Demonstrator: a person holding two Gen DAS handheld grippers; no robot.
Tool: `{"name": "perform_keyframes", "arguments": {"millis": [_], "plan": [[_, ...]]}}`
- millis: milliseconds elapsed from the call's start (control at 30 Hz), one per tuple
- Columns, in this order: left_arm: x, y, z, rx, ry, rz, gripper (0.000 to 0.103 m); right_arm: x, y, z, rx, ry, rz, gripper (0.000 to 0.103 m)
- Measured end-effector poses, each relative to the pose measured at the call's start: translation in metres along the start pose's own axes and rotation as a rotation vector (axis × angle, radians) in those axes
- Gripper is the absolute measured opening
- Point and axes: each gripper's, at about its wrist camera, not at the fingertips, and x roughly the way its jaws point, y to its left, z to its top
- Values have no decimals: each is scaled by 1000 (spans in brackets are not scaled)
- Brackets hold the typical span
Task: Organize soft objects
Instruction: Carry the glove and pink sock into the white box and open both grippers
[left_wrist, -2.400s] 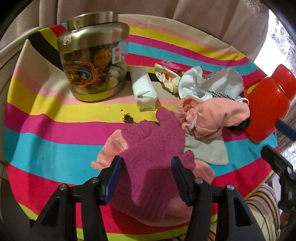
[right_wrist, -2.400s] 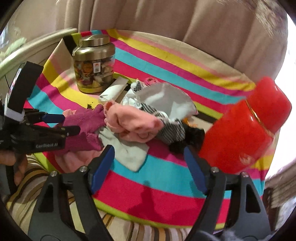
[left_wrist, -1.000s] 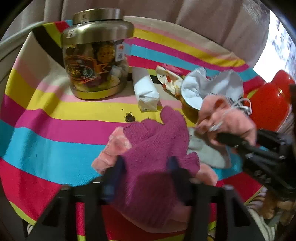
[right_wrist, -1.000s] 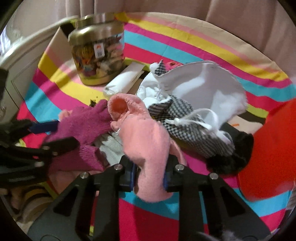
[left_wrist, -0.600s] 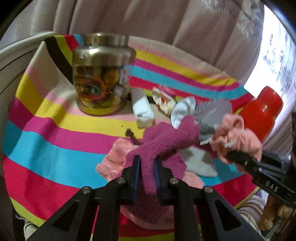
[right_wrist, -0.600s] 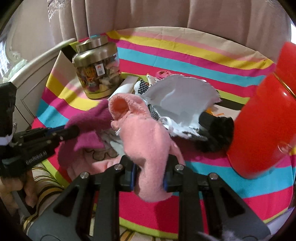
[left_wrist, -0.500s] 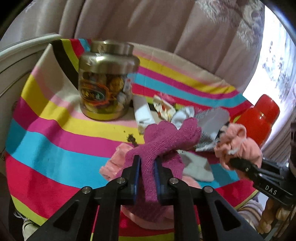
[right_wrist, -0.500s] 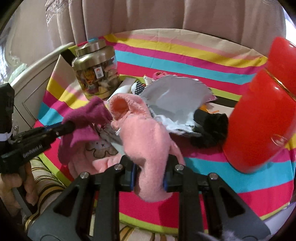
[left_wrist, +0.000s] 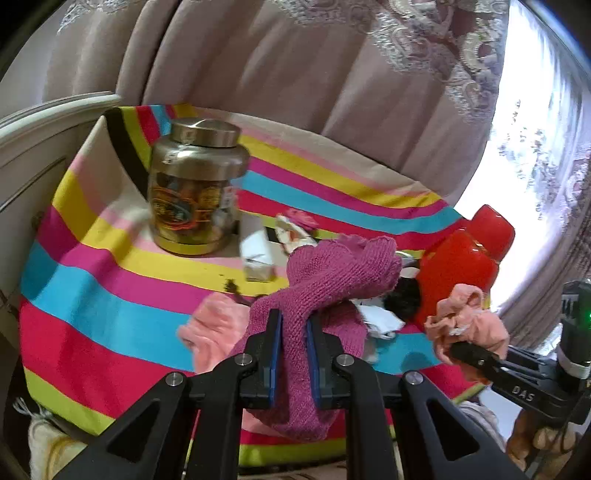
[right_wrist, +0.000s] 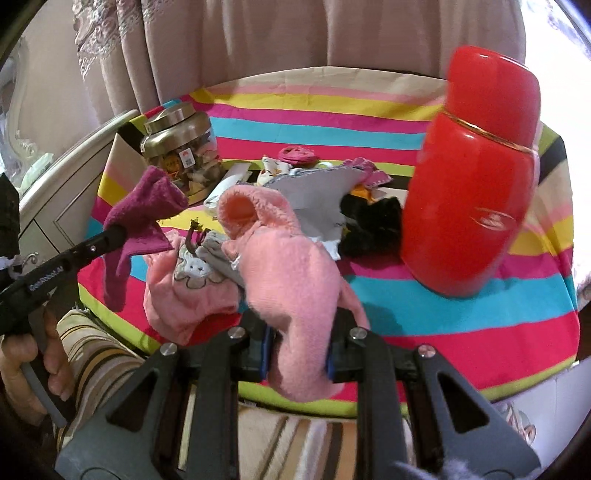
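I see a round table under a striped cloth (left_wrist: 110, 302), mauve curtains (left_wrist: 277, 74) behind it and bright window glare on the right. My left gripper (left_wrist: 293, 332) is pinching a magenta glove (left_wrist: 332, 277), lifted off the cloth, its long axis running up and away with the fingers flopped right. My right gripper (right_wrist: 297, 350) pinches a pink sock (right_wrist: 288, 273), open cuff pointing away. The sock's toe hangs out of sight. The pile (right_wrist: 332, 199) between the jar (left_wrist: 195, 188) and the red flask (right_wrist: 476, 177) is too tangled to sort out.
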Motion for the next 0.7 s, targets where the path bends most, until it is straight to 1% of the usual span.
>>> {"name": "perform_keyframes", "arguments": {"millis": [267, 467, 600, 700], "plan": [[-15, -46, -7, 56, 12, -91, 13, -35, -27, -16, 63, -15, -27, 25], [-20, -80, -15, 73, 46, -166, 13, -64, -61, -36, 121, -22, -71, 25], [-20, -111, -27, 99, 90, -231, 13, -85, -95, -55, 182, -15, -122, 25], [-20, -139, -36, 127, 127, -293, 13, -107, -123, -70, 219, -20, -181, 25]]}}
